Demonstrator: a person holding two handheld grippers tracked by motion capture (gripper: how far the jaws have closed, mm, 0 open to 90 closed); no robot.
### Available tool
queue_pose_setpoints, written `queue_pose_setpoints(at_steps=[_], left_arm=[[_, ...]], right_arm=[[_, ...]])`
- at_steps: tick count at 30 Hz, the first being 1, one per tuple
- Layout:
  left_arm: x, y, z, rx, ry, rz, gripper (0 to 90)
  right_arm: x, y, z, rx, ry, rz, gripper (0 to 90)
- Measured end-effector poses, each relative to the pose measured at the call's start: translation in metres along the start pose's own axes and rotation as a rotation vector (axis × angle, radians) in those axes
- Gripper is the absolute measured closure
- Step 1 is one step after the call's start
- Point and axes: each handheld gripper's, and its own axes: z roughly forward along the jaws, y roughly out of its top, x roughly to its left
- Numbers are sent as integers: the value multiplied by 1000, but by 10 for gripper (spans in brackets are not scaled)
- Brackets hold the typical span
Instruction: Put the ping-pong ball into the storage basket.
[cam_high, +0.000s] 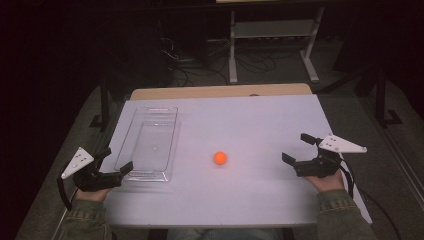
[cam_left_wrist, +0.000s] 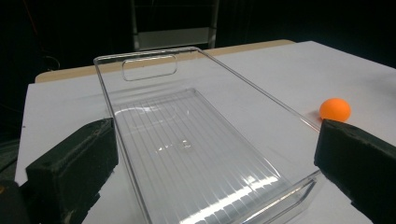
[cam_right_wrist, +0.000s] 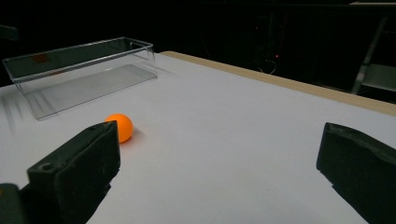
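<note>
High view: we hold the left tool (cam_high: 114, 159) and the right tool (cam_high: 299, 148) wide open and empty at either side of the white tabletop (cam_high: 260, 130). The small orange ball (cam_high: 220, 158) lies on the bare surface between them, just right of the clear rectangular plastic tray (cam_high: 148, 175). We judge the ball will roll away if one pad touches it first, and the light tray may slide if the left tool bumps its near rim

An orange ball (cam_high: 220, 158) is seen on the white desk (cam_high: 250, 125); a clear, ribbed tray (cam_high: 148, 142) lies near its left edge; black jaws are shown.
</note>
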Motion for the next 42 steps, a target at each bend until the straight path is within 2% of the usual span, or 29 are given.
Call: queue_pose_setpoints(at_steps=[5, 8, 19, 31, 37, 42], left_arm=[[0, 0, 1, 26, 9, 16, 0], [-1, 0, 3, 58, 4, 28, 0], [-10, 9, 13, 113, -20, 80, 0], [-20, 24, 24, 190, -60, 154, 0], [-23, 32, 26, 197, -58, 189, 0], [-26, 42, 30, 220, -74, 225, 0]], right_arm=[[2, 0, 0, 2, 8, 1, 0], [3, 0, 1, 7, 8, -4, 0], [1, -1, -1, 0, 0, 3, 0], [1, -2, -1, 8, -9, 4, 0], [1, -2, -1, 7, -8, 7, 0], [1, -2, -1, 8, -4, 9, 0]])
